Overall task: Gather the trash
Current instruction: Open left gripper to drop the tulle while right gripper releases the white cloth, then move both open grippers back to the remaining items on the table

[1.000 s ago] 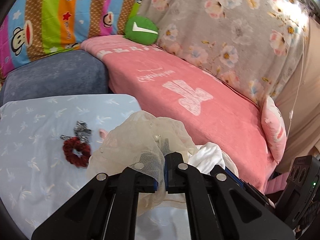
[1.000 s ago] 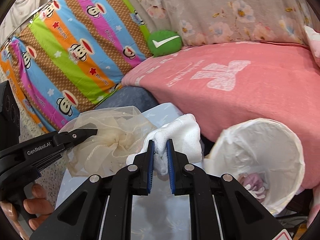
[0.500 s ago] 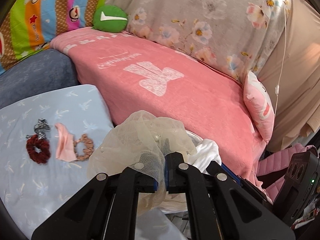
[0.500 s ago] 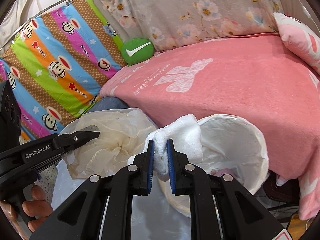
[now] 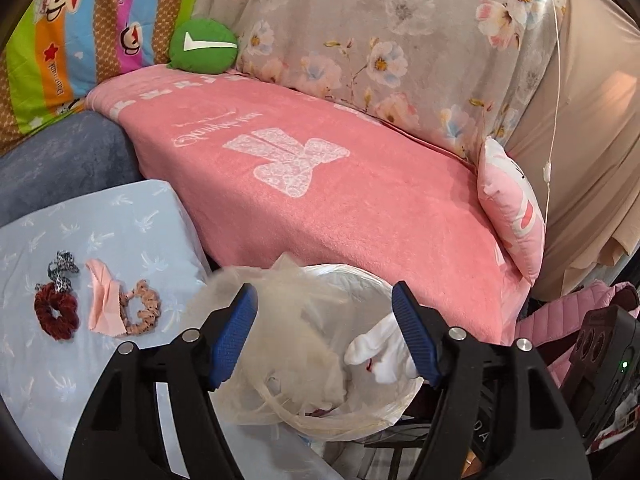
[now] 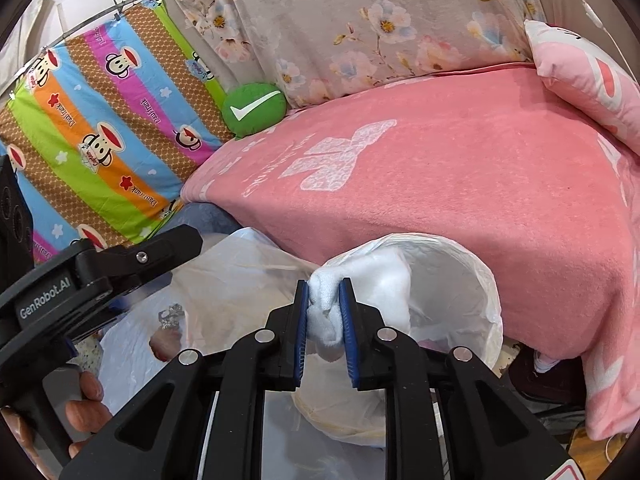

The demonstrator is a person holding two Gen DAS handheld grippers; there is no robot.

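Observation:
A bin lined with a white bag [image 5: 360, 276] [image 6: 476, 280] stands between the light blue table and the pink couch. My left gripper [image 5: 326, 336] is open above it; the cream mesh bundle [image 5: 288, 340] is blurred between and below its fingers, over the bin. My right gripper [image 6: 324, 312] is shut on a white cloth [image 6: 372, 288] and holds it over the bin's rim; the cloth also shows in the left wrist view [image 5: 380, 344]. The left gripper's body [image 6: 100, 276] shows at the left of the right wrist view.
On the light blue table [image 5: 60, 232] lie a dark red scrunchie [image 5: 56, 316], a black-and-white hair tie [image 5: 62, 268], a pink cloth piece [image 5: 104, 304] and a tan scrunchie [image 5: 144, 312]. The pink couch [image 5: 320, 184] with a green cushion [image 5: 202, 46] stands behind the bin.
My left gripper has opened and let go of the cream mesh bundle, which is dropping into the bin. Both grippers have moved right, over the bin. The right gripper still holds the white cloth.

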